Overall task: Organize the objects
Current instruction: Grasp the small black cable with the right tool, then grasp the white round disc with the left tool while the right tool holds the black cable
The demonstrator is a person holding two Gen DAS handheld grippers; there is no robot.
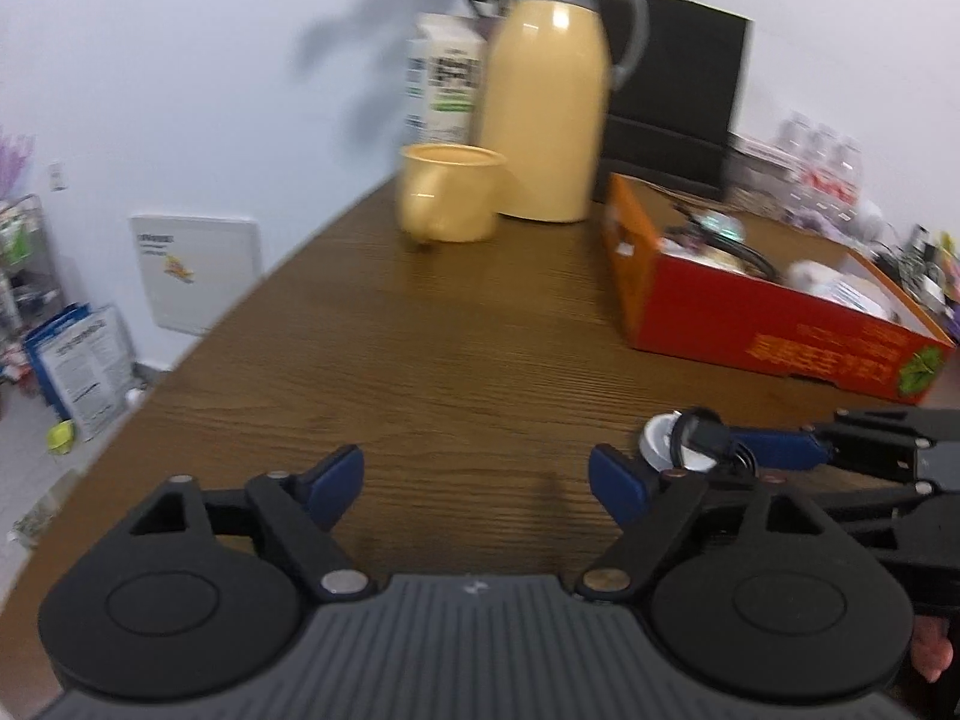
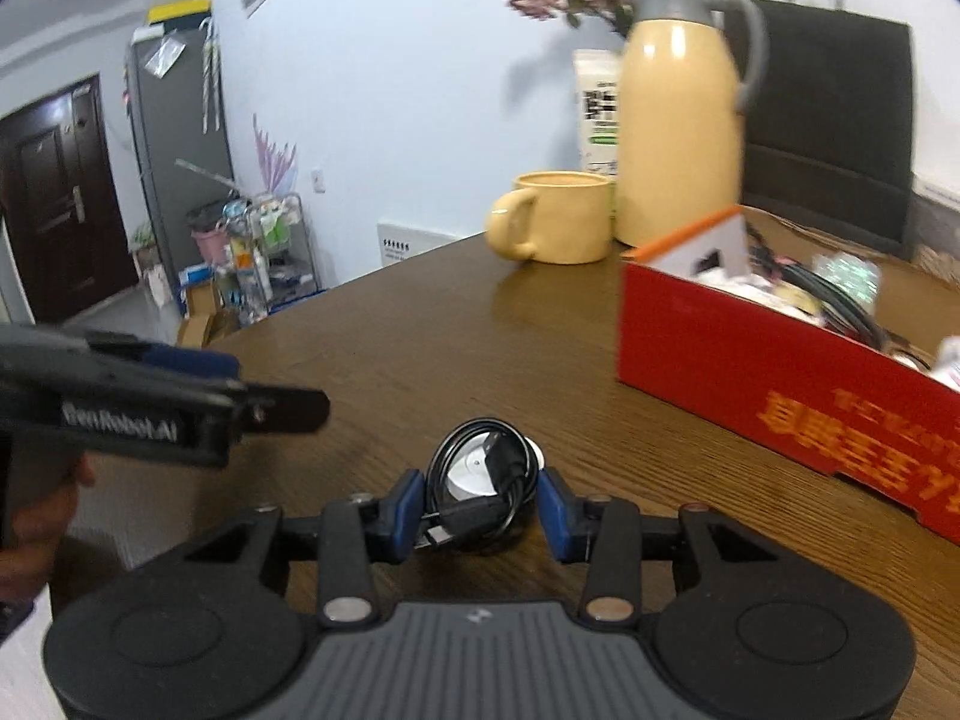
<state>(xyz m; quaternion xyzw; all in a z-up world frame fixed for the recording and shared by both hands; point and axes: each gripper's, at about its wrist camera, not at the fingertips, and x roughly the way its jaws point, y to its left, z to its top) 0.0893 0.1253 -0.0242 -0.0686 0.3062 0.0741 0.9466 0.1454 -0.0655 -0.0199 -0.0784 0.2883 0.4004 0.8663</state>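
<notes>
The right gripper (image 2: 480, 507) has its jaws closed around a white round charger (image 2: 474, 471) wrapped in a black cable (image 2: 474, 516), which sits between the blue pads (image 2: 401, 510), just above the wooden table (image 2: 420, 324). The left gripper (image 1: 477, 483) hovers beside it with its jaws wide apart and nothing between them. An open red box (image 2: 780, 384) of clutter stands near, ahead to the right. A yellow mug (image 2: 561, 216) and a yellow jug (image 2: 678, 132) stand farther back.
</notes>
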